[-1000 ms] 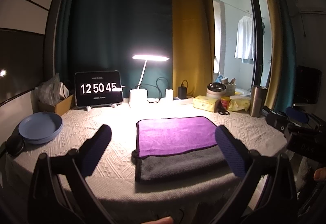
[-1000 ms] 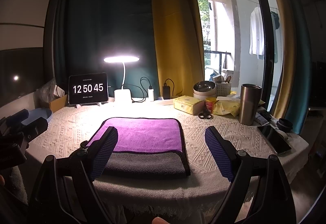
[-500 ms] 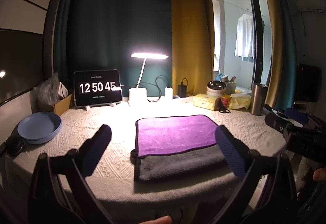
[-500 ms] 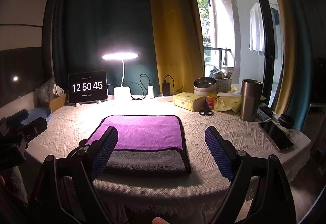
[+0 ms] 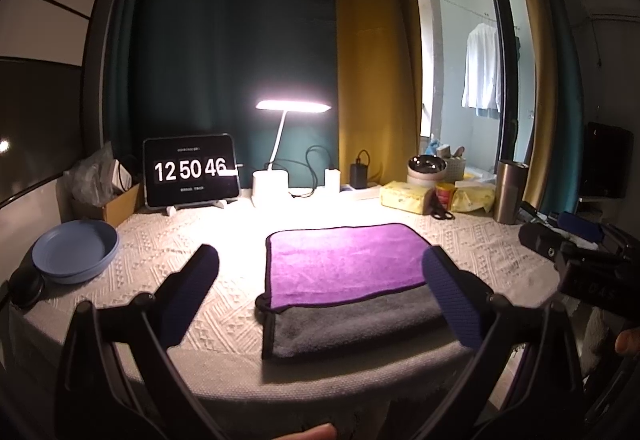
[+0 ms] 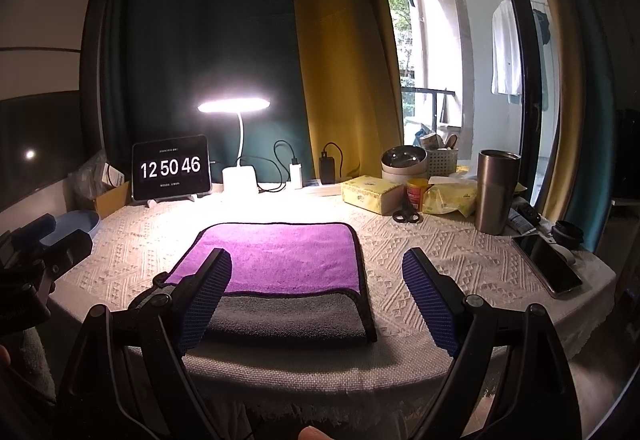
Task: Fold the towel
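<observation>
Nothing shifting but clock; both claws, left (image 5: pixel 320 292) and right (image 6: pixel 316 296), hovering open off tabletop (image 6: pixel 460 252) near edge, framing half-folded towel (image 6: pixel 280 268) for next fold.

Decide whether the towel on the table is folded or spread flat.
Folded: the towel's purple layer lies over a grey layer that sticks out at the near edge.

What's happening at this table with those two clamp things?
A person holds a two-finger gripper in each hand over a towel on the table. The towel lies folded, purple layer over grey. The left gripper and right gripper are both open and hold nothing.
</observation>
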Tool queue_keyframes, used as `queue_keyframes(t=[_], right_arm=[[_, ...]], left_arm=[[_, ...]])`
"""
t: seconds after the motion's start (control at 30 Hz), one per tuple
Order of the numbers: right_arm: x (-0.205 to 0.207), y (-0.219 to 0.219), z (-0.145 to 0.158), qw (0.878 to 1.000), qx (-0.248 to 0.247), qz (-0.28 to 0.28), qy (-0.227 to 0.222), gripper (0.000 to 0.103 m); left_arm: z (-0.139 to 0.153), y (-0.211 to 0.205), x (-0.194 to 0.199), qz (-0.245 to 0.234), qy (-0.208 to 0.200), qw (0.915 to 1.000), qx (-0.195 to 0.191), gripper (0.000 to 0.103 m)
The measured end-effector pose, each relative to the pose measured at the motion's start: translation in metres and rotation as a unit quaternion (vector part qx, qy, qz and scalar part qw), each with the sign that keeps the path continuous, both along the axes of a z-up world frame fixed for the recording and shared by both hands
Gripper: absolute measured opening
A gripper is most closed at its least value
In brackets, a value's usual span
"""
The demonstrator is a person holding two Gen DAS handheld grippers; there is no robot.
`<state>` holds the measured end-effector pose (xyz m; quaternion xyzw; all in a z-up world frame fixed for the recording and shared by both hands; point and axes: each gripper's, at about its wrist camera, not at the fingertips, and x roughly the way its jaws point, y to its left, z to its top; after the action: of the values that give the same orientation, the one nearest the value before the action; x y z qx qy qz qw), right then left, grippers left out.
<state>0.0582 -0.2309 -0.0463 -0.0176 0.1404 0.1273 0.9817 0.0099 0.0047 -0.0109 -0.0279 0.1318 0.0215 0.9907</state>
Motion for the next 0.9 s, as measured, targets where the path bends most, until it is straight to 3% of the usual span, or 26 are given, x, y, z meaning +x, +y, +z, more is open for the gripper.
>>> queue_keyframes(t=[0.57,0.73,0.9], right_arm=[[0.022,-0.001,-0.005,1.000,-0.007,0.015,0.018,0.090],[0.037,-0.001,-0.010,0.999,-0.013,0.018,0.030,0.090],[0.060,-0.003,-0.021,0.998,-0.017,0.021,0.062,0.089]], left_arm=[[-0.011,-0.003,0.028,0.002,0.030,0.9995,0.004,0.102],[-0.020,0.000,0.045,0.008,0.059,0.9982,0.002,0.102],[-0.039,0.004,0.075,0.008,0.115,0.9933,-0.008,0.102]])
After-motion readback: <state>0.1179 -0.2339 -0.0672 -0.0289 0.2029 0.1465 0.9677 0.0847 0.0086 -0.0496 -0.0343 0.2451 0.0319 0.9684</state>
